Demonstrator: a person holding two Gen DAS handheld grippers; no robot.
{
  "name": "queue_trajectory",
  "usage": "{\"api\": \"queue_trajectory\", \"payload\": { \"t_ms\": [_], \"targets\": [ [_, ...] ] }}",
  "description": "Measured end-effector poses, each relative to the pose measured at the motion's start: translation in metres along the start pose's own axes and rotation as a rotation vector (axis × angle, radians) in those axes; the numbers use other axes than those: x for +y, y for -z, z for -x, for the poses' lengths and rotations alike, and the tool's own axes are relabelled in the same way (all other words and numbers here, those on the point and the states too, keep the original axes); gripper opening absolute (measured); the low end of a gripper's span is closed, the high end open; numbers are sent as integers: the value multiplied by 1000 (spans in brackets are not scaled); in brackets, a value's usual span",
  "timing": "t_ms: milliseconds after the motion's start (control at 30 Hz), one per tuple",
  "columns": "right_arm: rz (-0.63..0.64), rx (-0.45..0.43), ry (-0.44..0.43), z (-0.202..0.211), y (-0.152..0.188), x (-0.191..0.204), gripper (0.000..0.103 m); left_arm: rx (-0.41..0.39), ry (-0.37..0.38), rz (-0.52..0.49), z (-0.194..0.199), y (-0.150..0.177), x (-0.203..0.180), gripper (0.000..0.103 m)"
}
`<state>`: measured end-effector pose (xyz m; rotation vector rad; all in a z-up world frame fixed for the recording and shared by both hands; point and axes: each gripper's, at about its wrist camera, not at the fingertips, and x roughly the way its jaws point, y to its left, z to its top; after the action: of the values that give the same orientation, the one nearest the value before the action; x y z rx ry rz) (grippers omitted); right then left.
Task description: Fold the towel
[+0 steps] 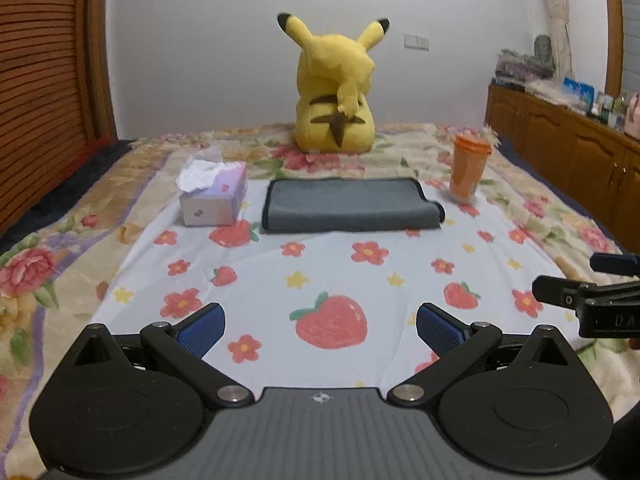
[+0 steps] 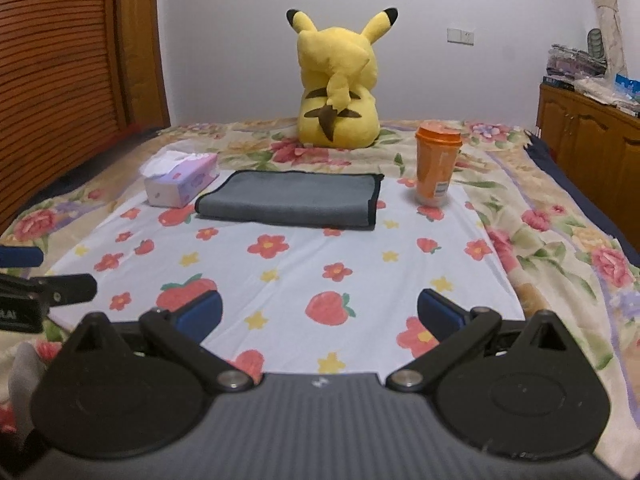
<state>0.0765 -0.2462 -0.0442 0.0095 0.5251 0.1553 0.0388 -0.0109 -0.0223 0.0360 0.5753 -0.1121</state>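
Note:
A grey towel (image 1: 348, 205) with dark edging lies folded into a flat rectangle on the far part of a white strawberry-print cloth (image 1: 320, 280); it also shows in the right wrist view (image 2: 288, 198). My left gripper (image 1: 320, 326) is open and empty, well short of the towel. My right gripper (image 2: 320, 314) is open and empty too, also well short of it. Each gripper shows at the edge of the other's view: the right one (image 1: 592, 300), the left one (image 2: 40, 284).
A tissue box (image 1: 212, 194) stands left of the towel, an orange cup (image 1: 468, 168) right of it, a yellow plush toy (image 1: 336, 92) behind. All rest on a floral bedspread (image 1: 60, 264). A wooden cabinet (image 1: 568, 148) runs along the right, slatted wood (image 1: 40, 80) on the left.

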Motion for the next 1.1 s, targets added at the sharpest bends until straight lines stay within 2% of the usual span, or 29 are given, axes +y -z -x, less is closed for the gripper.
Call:
{"api": "queue_trajectory", "payload": {
  "t_ms": [500, 1100],
  "targets": [
    [-21, -68, 15, 7, -2, -5, 103, -96, -44, -11, 14, -6, 5, 103],
    [-52, -158, 28, 19, -4, -11, 103, -150, -57, -7, 24, -9, 8, 103]
  ]
}}
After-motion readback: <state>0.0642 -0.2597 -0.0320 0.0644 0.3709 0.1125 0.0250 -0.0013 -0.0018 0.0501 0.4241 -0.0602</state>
